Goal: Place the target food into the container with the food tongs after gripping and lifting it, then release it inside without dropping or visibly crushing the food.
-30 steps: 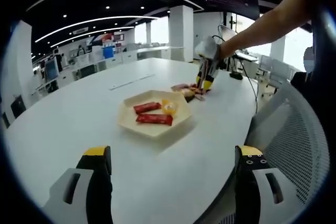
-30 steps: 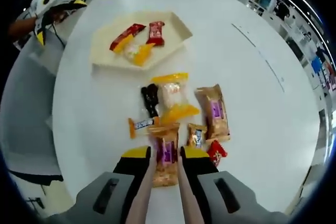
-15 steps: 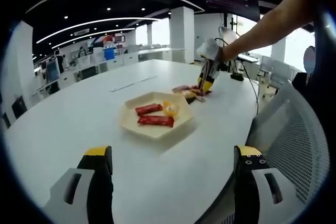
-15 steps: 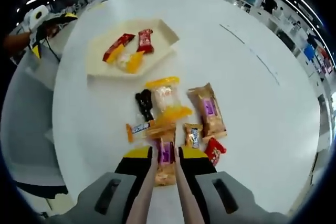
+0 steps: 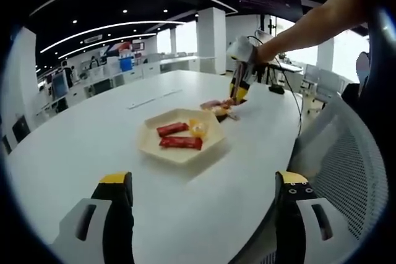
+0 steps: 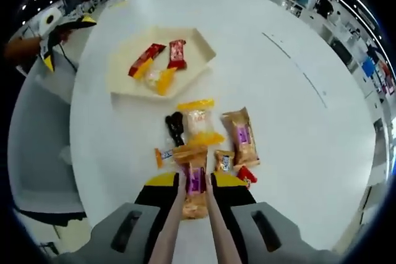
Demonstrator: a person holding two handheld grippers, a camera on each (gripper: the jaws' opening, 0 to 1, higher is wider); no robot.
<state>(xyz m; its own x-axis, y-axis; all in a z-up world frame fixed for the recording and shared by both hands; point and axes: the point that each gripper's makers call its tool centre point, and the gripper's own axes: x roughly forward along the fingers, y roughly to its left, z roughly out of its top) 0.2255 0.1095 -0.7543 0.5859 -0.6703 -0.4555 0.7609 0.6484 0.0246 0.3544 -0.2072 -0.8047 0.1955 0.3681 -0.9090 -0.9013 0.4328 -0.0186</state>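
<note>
My right gripper [image 6: 194, 180] is shut on pale pink food tongs [image 6: 171, 230], and the tong tips pinch a tan snack packet with a purple label [image 6: 195, 197]. Just beyond lies a pile of wrapped snacks [image 6: 204, 129] on the white table [image 6: 291, 122]. Farther off is a cream hexagonal tray [image 6: 124, 81] holding two red bars [image 6: 176, 54] and a yellow-orange piece [image 6: 158, 78]. In the left gripper view the tray [image 5: 150, 147] sits mid-table, with the right gripper [image 5: 240, 94] over the snacks [image 5: 219, 108]. My left gripper [image 5: 204, 183] is open and holds nothing, near the table's edge.
A white mesh chair [image 5: 340, 153] stands by the table's right edge in the left gripper view. A person's bare forearm [image 5: 309, 23] reaches in above it. In the right gripper view the left gripper [image 6: 59, 26] shows at the upper left. Open-plan office desks lie beyond.
The right gripper has risen with the packet still pinched in the tongs, so the pile and tray look slightly smaller. The left gripper has stayed put.
</note>
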